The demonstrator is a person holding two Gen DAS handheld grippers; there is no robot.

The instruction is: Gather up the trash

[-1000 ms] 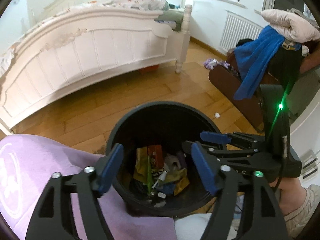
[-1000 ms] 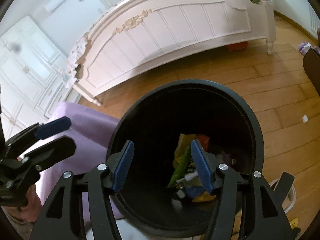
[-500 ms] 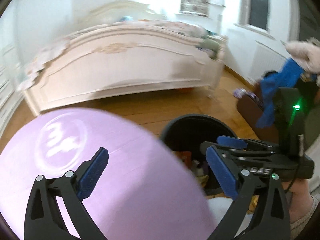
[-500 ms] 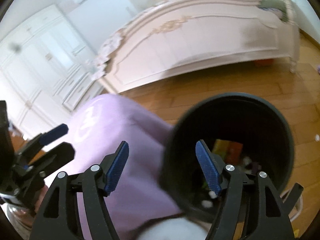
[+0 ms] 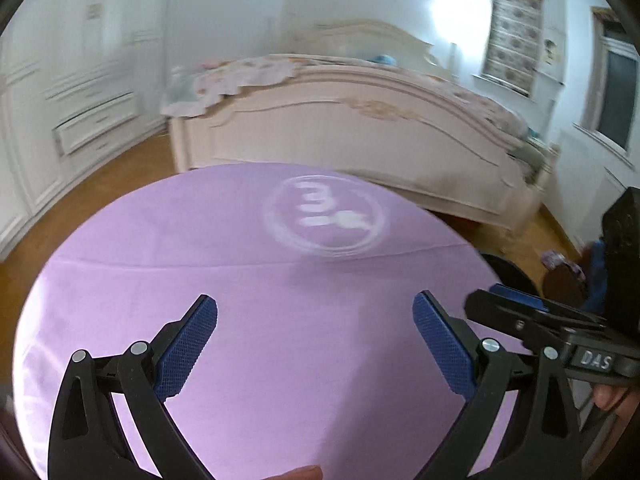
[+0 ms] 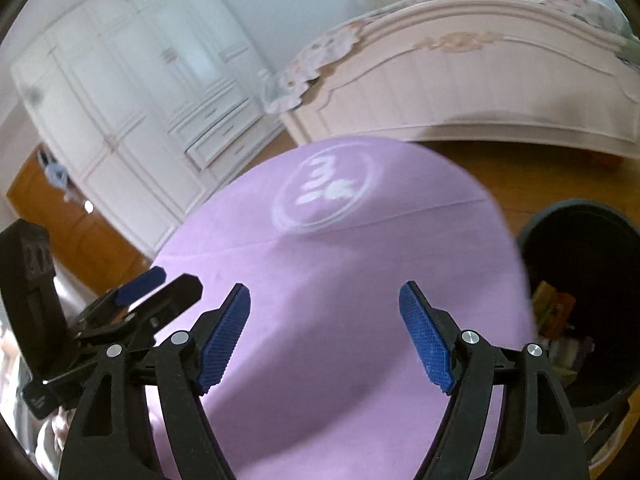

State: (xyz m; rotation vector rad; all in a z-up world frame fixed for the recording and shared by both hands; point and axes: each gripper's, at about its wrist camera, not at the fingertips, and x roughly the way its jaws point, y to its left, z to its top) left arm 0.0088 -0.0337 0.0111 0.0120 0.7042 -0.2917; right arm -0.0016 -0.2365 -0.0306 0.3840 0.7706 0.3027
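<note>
A black trash bin (image 6: 580, 236) stands at the right edge of the right wrist view, with wrappers and other trash (image 6: 556, 312) inside; the left wrist view shows only a sliver of its rim (image 5: 510, 272). Both grippers hover over a round purple surface (image 5: 280, 300) with a white logo (image 5: 324, 216). My left gripper (image 5: 316, 312) is open wide with nothing between its blue pads. My right gripper (image 6: 324, 296) is empty too, its jaws opening. Each gripper shows in the other's view: the right gripper (image 5: 496, 300) and the left gripper (image 6: 168, 284).
A white bed (image 5: 360, 136) stands behind the purple surface on a wooden floor (image 6: 520, 176). White wardrobe doors and drawers (image 6: 132, 92) line the left wall. A dark chair with blue clothing (image 5: 576, 280) is at the right. A hand (image 5: 612, 396) holds the right gripper.
Both grippers swung left, away from above the bin and over the purple surface. The bin slid to the right edge of both views. Both sets of jaws stand wider than before.
</note>
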